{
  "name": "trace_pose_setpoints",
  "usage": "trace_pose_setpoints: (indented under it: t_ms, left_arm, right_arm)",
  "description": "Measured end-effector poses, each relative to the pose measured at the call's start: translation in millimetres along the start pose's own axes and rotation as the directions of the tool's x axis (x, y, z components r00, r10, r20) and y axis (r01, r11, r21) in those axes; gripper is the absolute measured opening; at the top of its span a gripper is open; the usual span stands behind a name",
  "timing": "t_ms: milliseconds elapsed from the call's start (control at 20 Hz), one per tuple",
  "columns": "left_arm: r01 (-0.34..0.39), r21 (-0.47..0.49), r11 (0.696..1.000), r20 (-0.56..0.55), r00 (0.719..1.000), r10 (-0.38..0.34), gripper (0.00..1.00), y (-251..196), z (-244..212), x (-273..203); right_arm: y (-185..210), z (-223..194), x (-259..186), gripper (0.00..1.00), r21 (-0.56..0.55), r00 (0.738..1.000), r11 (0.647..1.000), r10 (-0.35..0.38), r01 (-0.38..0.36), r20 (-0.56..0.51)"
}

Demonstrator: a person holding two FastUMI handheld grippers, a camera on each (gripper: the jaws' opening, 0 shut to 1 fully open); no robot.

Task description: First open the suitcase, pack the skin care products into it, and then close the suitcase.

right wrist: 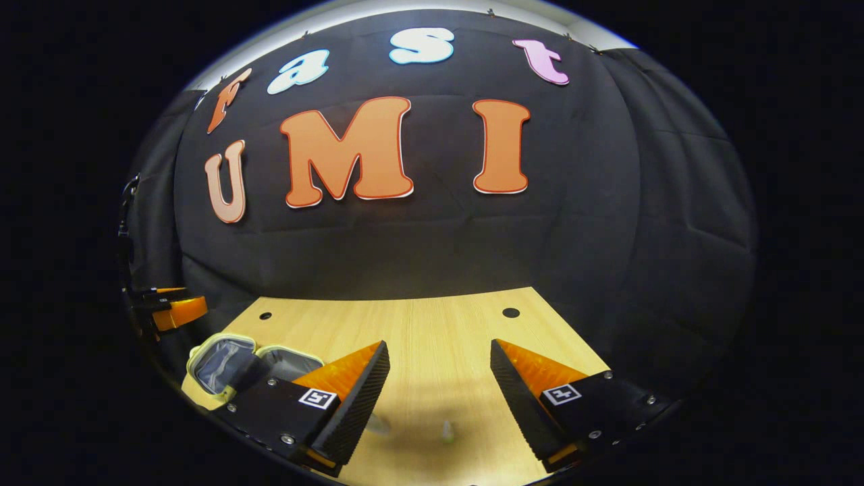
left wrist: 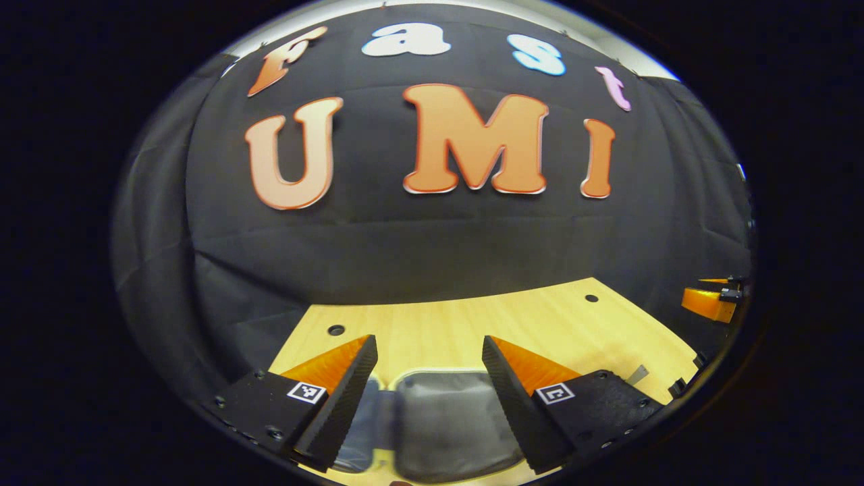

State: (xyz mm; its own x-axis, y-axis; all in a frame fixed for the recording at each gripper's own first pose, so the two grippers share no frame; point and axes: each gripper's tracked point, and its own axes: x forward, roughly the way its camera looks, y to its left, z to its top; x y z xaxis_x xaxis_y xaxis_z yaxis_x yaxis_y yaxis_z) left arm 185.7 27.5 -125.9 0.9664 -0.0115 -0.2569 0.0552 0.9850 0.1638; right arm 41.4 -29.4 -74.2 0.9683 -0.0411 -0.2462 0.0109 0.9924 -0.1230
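Suitcase (left wrist: pixel 445 418) lies open flat on the wooden table (left wrist: pixel 445 324), its grey inside facing up, right under the left gripper (left wrist: pixel 430 378). That gripper's fingers are spread wide with nothing between them. The right gripper (right wrist: pixel 439 381) is wide open too and holds nothing. In the right gripper view, the suitcase sits far off to the left.
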Motion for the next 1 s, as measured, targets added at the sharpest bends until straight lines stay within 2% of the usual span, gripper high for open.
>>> trace_pose_setpoints:
  t_ms: [150,550,750,850,1000]
  left_arm:
    - [0.064,-0.035,0.997,-0.018,0.998,-0.064,0.96,-68.1,-13.2,12.0]
    - [0.12,-0.021,0.993,-0.047,0.992,-0.121,0.97,-193.3,-64.0,49.7]
    - [0.112,0.001,0.994,-0.051,0.992,-0.112,0.97,-219.7,-97.7,65.9]
    - [0.079,0.009,0.997,-0.045,0.996,-0.079,0.97,-222.5,-114.8,71.5]
    - [0.061,0.016,0.998,-0.103,0.993,-0.059,0.97,-229.6,-147.5,79.8]
  right_arm:
    - [-21.3,-8.1,6.1,0.95,-0.008,1.0,1.0,0.016,-0.016,-0.017]
    - [-79.9,-36.9,18.0,0.95,-0.019,0.998,1.0,0.021,-0.022,-0.066]
    - [-103.2,-47.5,19.5,0.95,-0.027,0.997,1.0,0.003,-0.005,-0.082]
    - [-112.2,-52.6,22.0,0.95,-0.033,0.996,0.999,-0.009,0.006,-0.085]
    - [-119.5,-64.9,25.6,0.95,-0.023,0.993,1.0,-0.009,0.006,-0.114]
